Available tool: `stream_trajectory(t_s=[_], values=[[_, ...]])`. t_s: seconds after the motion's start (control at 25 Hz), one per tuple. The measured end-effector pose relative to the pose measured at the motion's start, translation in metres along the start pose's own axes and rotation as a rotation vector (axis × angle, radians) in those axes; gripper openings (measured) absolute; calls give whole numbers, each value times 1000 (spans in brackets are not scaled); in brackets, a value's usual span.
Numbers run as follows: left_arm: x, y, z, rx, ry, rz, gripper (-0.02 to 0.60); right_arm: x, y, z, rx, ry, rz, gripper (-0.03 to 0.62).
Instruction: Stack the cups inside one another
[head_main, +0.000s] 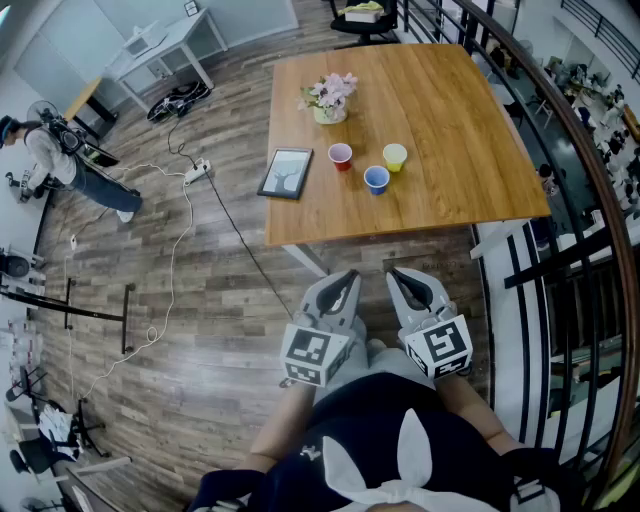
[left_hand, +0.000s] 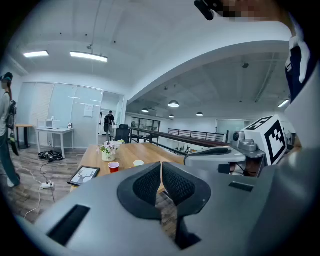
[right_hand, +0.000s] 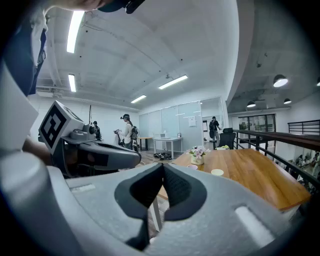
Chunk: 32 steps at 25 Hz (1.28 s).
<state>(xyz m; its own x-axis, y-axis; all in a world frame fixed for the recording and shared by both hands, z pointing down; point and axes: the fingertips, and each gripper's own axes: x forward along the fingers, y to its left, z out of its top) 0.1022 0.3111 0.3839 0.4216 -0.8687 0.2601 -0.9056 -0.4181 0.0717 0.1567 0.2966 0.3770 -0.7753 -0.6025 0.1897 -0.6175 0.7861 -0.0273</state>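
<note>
Three paper cups stand upright and separate on the wooden table (head_main: 440, 130), none nested in another. The red cup (head_main: 340, 156) is nearest the table's left side, and the yellow cup (head_main: 395, 157) stands to its right. The blue cup (head_main: 376, 179) sits between them, closer to the near edge. The three are near one another but not touching. Behind them is a small pot of pink flowers (head_main: 330, 98). A dark picture frame (head_main: 286, 173) lies flat just left of the red cup, by the table's left edge.

Both grippers are held side by side in front of the person's body, short of the table's near edge and well apart from the cups. The left gripper (head_main: 347, 277) has its black ribbed pads pressed together with nothing between them, only a thin seam showing in the left gripper view. The right gripper (head_main: 397, 274) is likewise pressed closed and empty, its pads meeting along a line in the right gripper view.

From the left gripper view the red cup and yellow cup show above the pads. The blue cup cannot be made out there, possibly hidden behind the jaws.

On the wood floor left of the table a white power strip (head_main: 197, 170) lies on a long cable. Another person (head_main: 60, 160) stands at the far left, and a dark railing (head_main: 560, 230) runs along the right.
</note>
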Motion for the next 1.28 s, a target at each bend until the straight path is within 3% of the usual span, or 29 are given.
stream_trajectory(t_s=[0.28,0.64,1.28], values=[[11,2,0,-19,6,-3,28,6,-13,-2,-52,7,-18,-2],[25,8,-3,-22,17,-21,28,15,-22,-1,-39,7,-23,-2],[87,93,8,-60,26,-37,28,111,-61,24,-53,-9,-39,-2]])
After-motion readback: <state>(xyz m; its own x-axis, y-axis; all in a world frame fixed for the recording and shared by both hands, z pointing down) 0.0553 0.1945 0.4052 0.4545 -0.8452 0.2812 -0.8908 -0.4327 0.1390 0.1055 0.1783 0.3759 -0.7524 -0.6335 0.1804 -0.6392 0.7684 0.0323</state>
